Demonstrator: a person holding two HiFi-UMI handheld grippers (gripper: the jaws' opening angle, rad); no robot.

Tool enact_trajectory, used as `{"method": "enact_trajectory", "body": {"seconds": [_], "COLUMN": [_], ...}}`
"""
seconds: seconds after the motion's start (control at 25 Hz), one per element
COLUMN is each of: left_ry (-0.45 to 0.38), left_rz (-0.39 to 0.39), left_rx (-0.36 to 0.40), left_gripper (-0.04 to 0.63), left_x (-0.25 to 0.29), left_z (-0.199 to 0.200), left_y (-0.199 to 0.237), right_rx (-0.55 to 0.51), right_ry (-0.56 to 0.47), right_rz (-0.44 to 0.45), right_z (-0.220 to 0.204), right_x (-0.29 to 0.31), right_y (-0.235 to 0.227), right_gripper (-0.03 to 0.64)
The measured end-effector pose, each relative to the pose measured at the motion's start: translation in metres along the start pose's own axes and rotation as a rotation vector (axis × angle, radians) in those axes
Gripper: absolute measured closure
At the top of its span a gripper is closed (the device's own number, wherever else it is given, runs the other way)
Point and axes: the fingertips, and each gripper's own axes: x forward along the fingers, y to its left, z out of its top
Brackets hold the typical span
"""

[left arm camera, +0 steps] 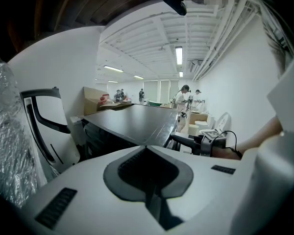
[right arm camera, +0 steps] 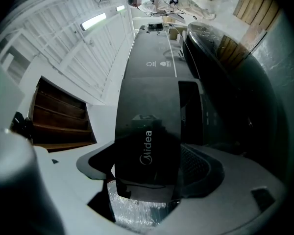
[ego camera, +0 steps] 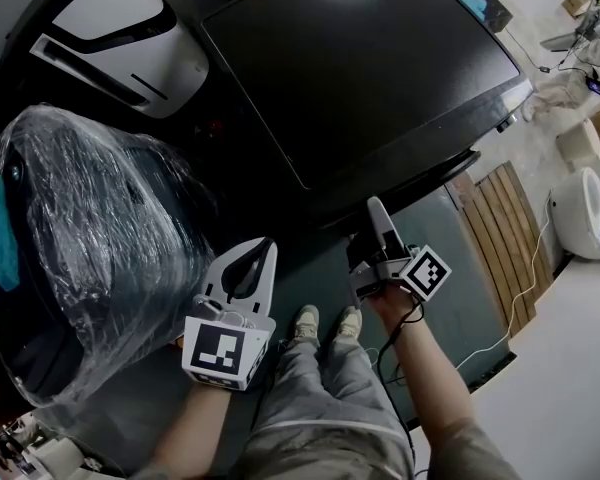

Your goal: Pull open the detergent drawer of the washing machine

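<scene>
The black washing machine [ego camera: 360,68] fills the middle of the head view, seen from above. My right gripper [ego camera: 375,208] points level at its front edge. In the right gripper view the glossy black drawer front [right arm camera: 147,131] with its brand logo stands between the jaws of my right gripper [right arm camera: 149,163]. The jaws are spread wide on either side of it, and I see no pad pressing on it. My left gripper [ego camera: 265,248] hangs lower at the left, away from the machine. In the left gripper view the left gripper [left arm camera: 146,148] is shut, with nothing in it.
A dark appliance wrapped in clear plastic [ego camera: 90,248] stands close on the left. A white appliance [ego camera: 120,28] is behind it. The person's shoes [ego camera: 325,323] are on the grey floor in front of the machine. A wooden pallet [ego camera: 505,238] and a white cable [ego camera: 510,308] lie to the right.
</scene>
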Motion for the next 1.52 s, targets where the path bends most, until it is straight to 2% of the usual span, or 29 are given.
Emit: {"method": "enact_trajectory", "body": {"seconds": [0.24, 0.44, 0.56, 0.68, 0.84, 1.52], "left_ry": [0.001, 0.011, 0.014, 0.021, 0.017, 0.045], "left_rz": [-0.005, -0.013, -0.021, -0.040, -0.056, -0.155], "left_rx": [0.029, -0.006, 0.014, 0.047, 0.029, 0.091], "left_gripper": [0.578, 0.578, 0.578, 0.578, 0.578, 0.578], "left_x": [-0.003, -0.007, -0.009, -0.012, -0.014, -0.023], "left_z": [-0.004, -0.005, -0.007, -0.010, -0.010, -0.024], "left_y": [-0.004, -0.013, -0.018, -0.024, -0.036, -0.075], "right_rx": [0.009, 0.017, 0.020, 0.015, 0.027, 0.026], "right_ry": [-0.003, -0.010, -0.015, -0.023, -0.036, -0.087], "right_rz": [-0.010, -0.010, -0.012, -0.016, -0.028, -0.043], "right_z": [0.001, 0.001, 0.000, 0.001, 0.001, 0.002], "right_x": [-0.005, -0.017, -0.028, -0.041, -0.062, -0.130], "right_y": [-0.001, -0.001, -0.001, -0.001, -0.001, -0.001], "right_gripper": [0.207, 0.207, 0.207, 0.207, 0.207, 0.209]}}
